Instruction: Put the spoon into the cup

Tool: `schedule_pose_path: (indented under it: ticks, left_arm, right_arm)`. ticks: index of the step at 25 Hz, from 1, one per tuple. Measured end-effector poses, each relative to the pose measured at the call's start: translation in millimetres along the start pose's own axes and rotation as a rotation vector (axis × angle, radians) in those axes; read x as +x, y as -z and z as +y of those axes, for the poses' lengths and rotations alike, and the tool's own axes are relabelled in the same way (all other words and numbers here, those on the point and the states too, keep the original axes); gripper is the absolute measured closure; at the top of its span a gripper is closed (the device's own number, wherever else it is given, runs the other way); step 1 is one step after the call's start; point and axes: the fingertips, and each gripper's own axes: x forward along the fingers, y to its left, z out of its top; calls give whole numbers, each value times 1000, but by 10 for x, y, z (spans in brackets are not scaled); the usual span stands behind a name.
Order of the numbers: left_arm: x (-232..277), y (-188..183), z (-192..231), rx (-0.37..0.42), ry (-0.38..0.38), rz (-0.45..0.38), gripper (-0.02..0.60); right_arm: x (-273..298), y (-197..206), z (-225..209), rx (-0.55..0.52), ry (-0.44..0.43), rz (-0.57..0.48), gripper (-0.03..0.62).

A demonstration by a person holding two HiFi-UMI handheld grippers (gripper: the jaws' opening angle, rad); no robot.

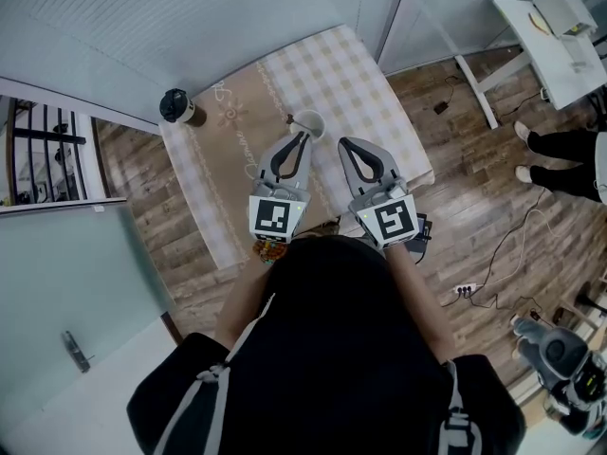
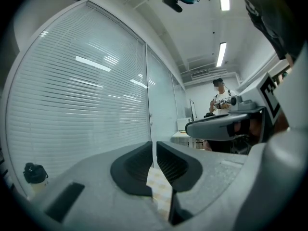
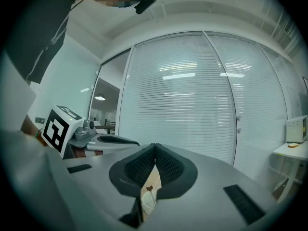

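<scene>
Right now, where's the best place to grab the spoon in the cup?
Take the spoon by its brown handle tip, coming down from above. Only that end sticks out over the rim of the cup; the rest sits inside.

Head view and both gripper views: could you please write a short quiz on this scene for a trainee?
1. True or false: the spoon stands in the cup on the checked tablecloth.
2. In the right gripper view, the jaws of the right claw are: A) wide apart; B) closed on nothing; C) closed on the cup.
3. Fill in: in the head view, the dark bottle stands to the cup's ____.

Key: 1 true; 2 B; 3 left.
</scene>
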Motion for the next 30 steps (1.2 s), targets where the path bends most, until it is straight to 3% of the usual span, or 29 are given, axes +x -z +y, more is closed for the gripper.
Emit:
schedule_pose_path:
  ticks: [16, 30]
  left_arm:
    - [30, -42, -19, 17, 14, -1, 565]
    - [57, 94, -63, 15, 31, 47, 565]
  right_arm:
    - [86, 54, -17, 24, -4, 20, 586]
    - [69, 155, 0, 28, -7, 37, 586]
